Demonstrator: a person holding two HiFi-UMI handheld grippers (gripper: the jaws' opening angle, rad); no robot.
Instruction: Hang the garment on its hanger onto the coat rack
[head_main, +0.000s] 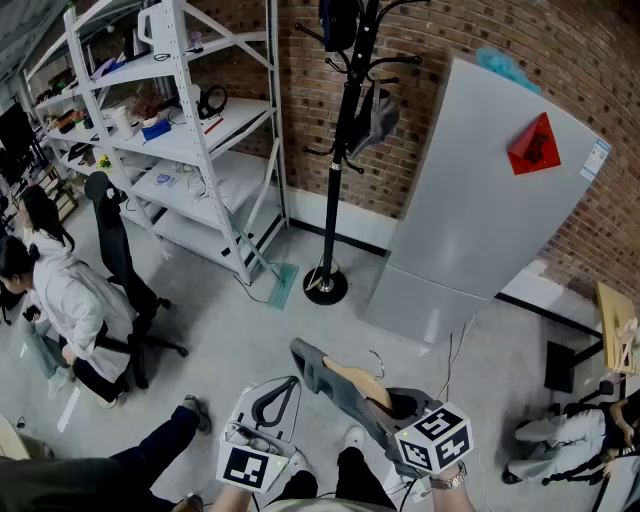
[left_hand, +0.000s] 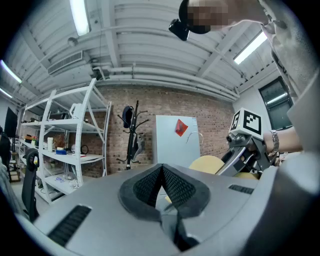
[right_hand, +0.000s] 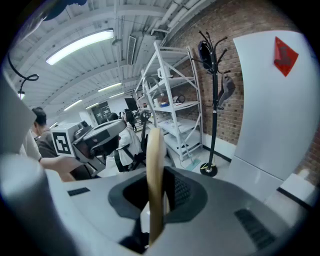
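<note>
The wooden hanger (head_main: 355, 383) sits low in front of the person, clamped edge-on between the narrow-set fingers of the right gripper (right_hand: 156, 172), which slopes downward. In the head view its long axis runs from upper left to lower right, and its wire hook (head_main: 377, 360) rises on the side toward the brick wall (head_main: 300, 90). The hanger's lower part is hidden inside the gripper's grey body. Only bare wood shows, so whether a garment hangs on it I cannot tell.

Just to its left, the left gripper (left_hand: 161, 169) is held level, its fingers closed tip to tip with nothing between them.

The black coat rack (head_main: 338, 150) stands well apart across the floor (head_main: 250, 330), against the wall. It carries a dark item (head_main: 340, 20) at its top and a grey one (head_main: 378, 118) lower down. A tall grey cabinet (head_main: 480, 220) with a red diamond sticker (head_main: 533, 145) stands just to its right, white shelving (head_main: 190, 140) to its left. A person in white (head_main: 68, 298) sits at the far left.
</note>
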